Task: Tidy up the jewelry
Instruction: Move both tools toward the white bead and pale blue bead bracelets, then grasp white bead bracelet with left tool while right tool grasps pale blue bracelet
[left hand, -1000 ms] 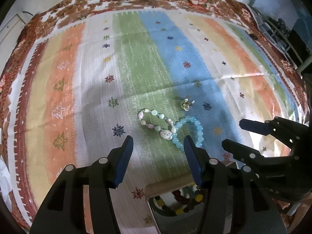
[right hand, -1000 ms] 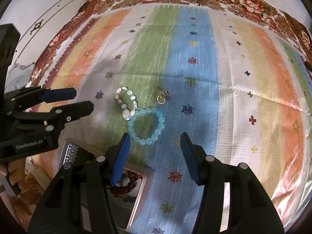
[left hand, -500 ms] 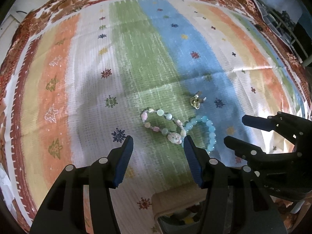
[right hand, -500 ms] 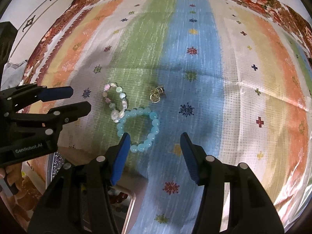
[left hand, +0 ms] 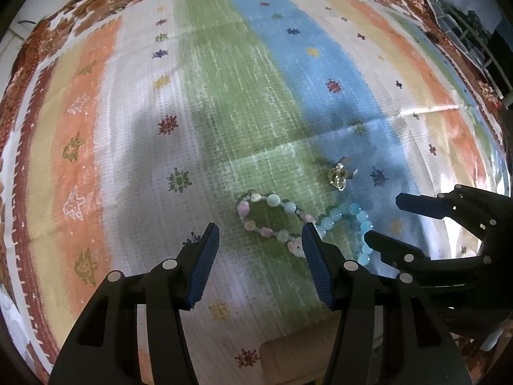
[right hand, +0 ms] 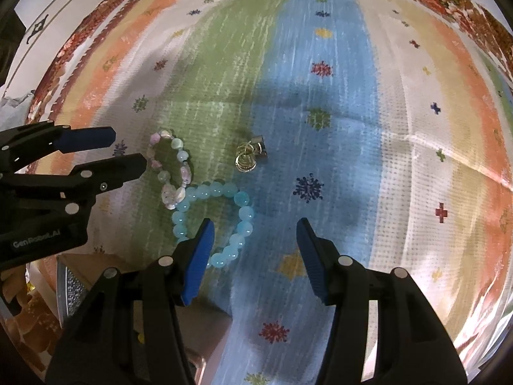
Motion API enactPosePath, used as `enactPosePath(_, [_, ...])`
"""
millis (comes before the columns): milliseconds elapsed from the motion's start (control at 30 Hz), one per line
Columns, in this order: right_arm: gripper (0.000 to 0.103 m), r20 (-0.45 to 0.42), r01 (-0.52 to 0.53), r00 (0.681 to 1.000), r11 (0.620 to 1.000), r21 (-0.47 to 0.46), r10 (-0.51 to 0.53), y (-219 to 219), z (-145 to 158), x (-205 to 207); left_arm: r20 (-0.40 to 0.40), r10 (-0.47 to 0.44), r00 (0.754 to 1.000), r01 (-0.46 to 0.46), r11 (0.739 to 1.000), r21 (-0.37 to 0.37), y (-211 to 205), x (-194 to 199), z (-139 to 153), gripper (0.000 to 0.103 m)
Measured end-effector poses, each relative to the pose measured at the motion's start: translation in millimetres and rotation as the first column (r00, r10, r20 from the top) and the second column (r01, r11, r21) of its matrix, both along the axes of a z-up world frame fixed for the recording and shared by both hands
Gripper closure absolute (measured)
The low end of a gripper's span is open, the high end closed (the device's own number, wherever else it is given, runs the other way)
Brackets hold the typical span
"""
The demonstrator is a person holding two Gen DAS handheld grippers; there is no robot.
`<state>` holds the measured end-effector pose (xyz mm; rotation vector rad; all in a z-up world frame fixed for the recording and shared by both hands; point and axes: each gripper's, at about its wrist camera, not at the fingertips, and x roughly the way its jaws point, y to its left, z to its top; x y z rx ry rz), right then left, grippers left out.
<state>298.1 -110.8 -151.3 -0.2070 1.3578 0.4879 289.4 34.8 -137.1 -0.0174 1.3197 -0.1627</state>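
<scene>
Pastel mixed-bead bracelet (left hand: 272, 221) lies on the striped worktop (left hand: 128, 160) at lower centre of the left view, touching a pale blue bead bracelet (left hand: 349, 224), between the half-open, empty left hand-held gripper (left hand: 261, 250) pads; right view shows the blue bracelet (right hand: 211, 221) left of centre, right hand-held gripper (right hand: 253, 250) half open, empty.

The setting appeared domestic: the surface (left hand: 105, 147) was covered by a striped cloth (right hand: 320, 112) with a floral border (left hand: 64, 32), a pale panelled door or cabinet front (right hand: 41, 25) stood beyond one edge, and beaded bracelets (right hand: 208, 211) lay loose on it.
</scene>
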Motion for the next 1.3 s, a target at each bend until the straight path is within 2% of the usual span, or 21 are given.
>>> enactPosePath(333, [0.048,-0.040,0.007,0.999,1.000,-0.023,-0.008,5,-17,9,-0.065,0.015,0.998,-0.013,0.999,0.039,4,15,-27,0.053])
enactPosePath(400, [0.042,-0.044,0.000,0.999,1.000,-0.019,-0.001,7,-19,9,-0.072,-0.001,0.997,0.005,0.998,0.059,1,18,-33,0.053])
enactPosePath(467, [0.040,-0.043,-0.010,0.999,1.000,-0.017,0.009,10,-20,8,-0.070,-0.013,0.997,0.018,0.997,0.070,0,20,-37,0.053])
enactPosePath(833, [0.040,-0.040,0.004,0.999,1.000,-0.010,-0.005,11,-23,8,-0.061,-0.008,0.998,0.013,0.996,0.084,2,20,-44,0.054])
enactPosePath(933, [0.049,-0.016,-0.008,1.000,0.998,-0.055,0.008,13,-24,5,-0.052,-0.026,0.998,0.032,0.992,0.122,-2,19,-44,0.060])
enactPosePath(1000, [0.055,-0.011,0.000,1.000,0.998,-0.067,0.000,12,-23,5,-0.045,-0.029,0.999,0.034,0.992,0.123,-1,18,-43,0.076])
enactPosePath(1033, [0.061,-0.009,0.007,1.000,0.997,-0.073,-0.008,10,-23,6,-0.045,-0.019,0.999,0.024,0.992,0.123,2,18,-43,0.089])
enactPosePath(1067, [0.069,-0.005,0.012,1.000,0.997,-0.081,-0.013,8,-23,6,-0.048,-0.010,0.999,0.016,0.993,0.116,4,19,-43,0.093])
enactPosePath(1167, [0.088,0.008,0.027,1.000,0.995,-0.093,-0.026,3,-21,9,-0.053,-0.014,0.998,0.019,0.996,0.092,6,18,-42,0.094])
enactPosePath(1300, [0.090,0.001,0.043,0.999,0.996,-0.072,-0.043,-4,-19,12,-0.057,-0.019,0.998,0.022,0.998,0.058,7,17,-36,0.094])
